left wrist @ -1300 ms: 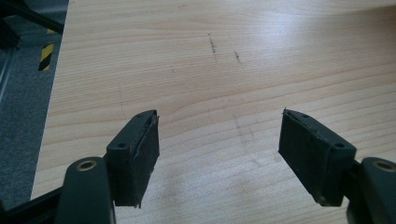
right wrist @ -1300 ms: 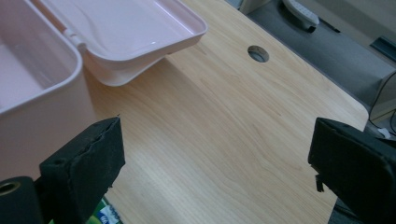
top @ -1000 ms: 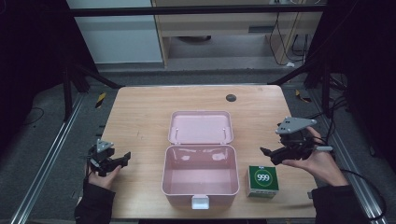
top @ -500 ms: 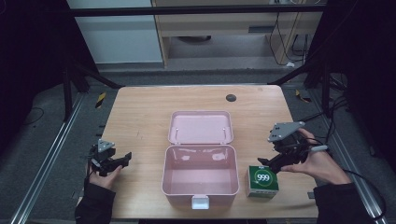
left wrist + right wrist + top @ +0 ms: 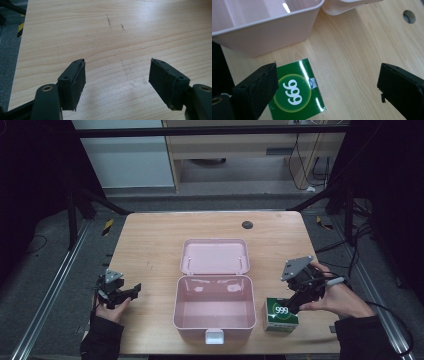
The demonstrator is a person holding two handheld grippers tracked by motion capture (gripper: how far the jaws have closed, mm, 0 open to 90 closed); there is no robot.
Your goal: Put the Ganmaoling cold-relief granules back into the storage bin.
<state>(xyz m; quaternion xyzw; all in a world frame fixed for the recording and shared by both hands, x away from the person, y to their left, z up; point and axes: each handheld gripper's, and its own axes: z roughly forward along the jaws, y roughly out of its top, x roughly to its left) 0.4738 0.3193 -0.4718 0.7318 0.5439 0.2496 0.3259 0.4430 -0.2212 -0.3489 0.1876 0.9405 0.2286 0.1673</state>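
Right gripper [image 5: 296, 304] hovers over the green box [image 5: 281, 314], jaws wide; left gripper [image 5: 131, 291] idle, jaws wide.

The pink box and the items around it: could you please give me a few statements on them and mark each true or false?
1. The pink box stands open, lid laid back. True.
2. The green carton lies inside the box. False: it sits on the table beside it.
3. The right hand-held gripper is open above the carton. True.
4. The left hand-held gripper grips something. False: it is open over bare wood.
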